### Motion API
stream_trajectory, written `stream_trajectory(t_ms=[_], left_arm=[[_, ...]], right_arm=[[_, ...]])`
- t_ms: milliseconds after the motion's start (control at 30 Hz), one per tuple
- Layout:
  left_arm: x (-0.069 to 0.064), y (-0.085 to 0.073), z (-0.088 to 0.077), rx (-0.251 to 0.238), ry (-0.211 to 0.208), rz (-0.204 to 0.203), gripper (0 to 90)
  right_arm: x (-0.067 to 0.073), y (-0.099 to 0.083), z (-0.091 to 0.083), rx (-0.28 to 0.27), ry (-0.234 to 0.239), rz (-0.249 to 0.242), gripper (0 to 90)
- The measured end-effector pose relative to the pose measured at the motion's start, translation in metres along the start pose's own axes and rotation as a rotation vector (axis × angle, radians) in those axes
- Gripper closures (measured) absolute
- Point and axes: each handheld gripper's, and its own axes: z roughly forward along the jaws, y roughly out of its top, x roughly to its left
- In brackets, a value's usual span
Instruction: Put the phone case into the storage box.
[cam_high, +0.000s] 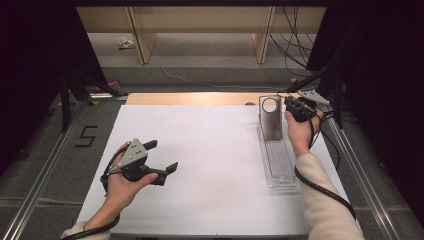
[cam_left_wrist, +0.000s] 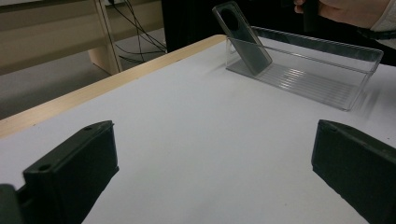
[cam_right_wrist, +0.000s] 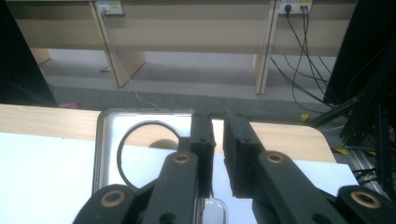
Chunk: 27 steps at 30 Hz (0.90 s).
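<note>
A grey translucent phone case with a round camera hole leans upright at the far end of a clear plastic tray on the right of the white table. My right gripper is at the case's top right edge. In the right gripper view its jaws stand only a narrow slit apart, with the case just left of the left jaw; nothing shows pressed between the pads. My left gripper rests low at the left, jaws wide open and empty, facing the case and tray.
A white sheet covers the table, with a wooden strip along its far edge. Metal rails run along both sides. Black cables hang at the back right. Wooden shelf legs stand beyond.
</note>
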Motion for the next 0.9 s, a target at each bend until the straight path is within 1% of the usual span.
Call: stream_trajectory(t_ms=[233, 400, 500, 533, 633, 667, 700, 733, 767, 800, 900], left_arm=[[0.0001, 0.0000, -0.0001, 0.000, 0.000, 0.000, 0.0], [0.0001, 0.0000, 0.0000, 0.003, -0.001, 0.000, 0.0], [0.0000, 0.0001, -0.0001, 0.001, 0.000, -0.002, 0.0], [0.0000, 0.0001, -0.0001, 0.002, 0.000, -0.002, 0.0], [0.0002, -0.0001, -0.0001, 0.005, -0.001, -0.002, 0.0], [0.0002, -0.0002, -0.0001, 0.006, 0.000, -0.002, 0.0], [0.0003, -0.0001, -0.0002, 0.006, 0.000, -0.002, 0.0], [0.0004, -0.0001, -0.0002, 0.006, 0.000, -0.002, 0.0], [0.0005, -0.0001, -0.0002, 0.006, 0.000, -0.002, 0.0], [0.0006, -0.0002, -0.0002, 0.007, 0.000, -0.002, 0.0], [0.0007, -0.0006, -0.0001, 0.009, 0.001, -0.004, 0.0]], right_arm=[[0.0008, -0.0004, 0.0005, 0.002, 0.000, 0.000, 79.1], [0.0005, -0.0001, 0.0002, 0.004, -0.006, -0.001, 74.0], [0.0008, 0.0002, 0.0002, 0.015, -0.003, -0.002, 69.1], [0.0008, 0.0002, 0.0002, 0.015, -0.003, -0.002, 69.1], [0.0014, 0.0006, 0.0002, 0.025, -0.002, -0.004, 63.0], [0.0018, 0.0009, -0.0001, 0.034, 0.001, -0.004, 59.2], [0.0018, 0.0009, -0.0001, 0.034, 0.001, -0.004, 59.2], [0.0025, 0.0014, -0.0004, 0.041, 0.000, -0.006, 54.4], [0.0025, 0.0014, -0.0004, 0.041, 0.000, -0.006, 54.4], [0.0032, 0.0023, -0.0007, 0.051, 0.004, -0.003, 50.4], [0.0041, 0.0028, -0.0016, 0.058, 0.014, -0.008, 47.7]])
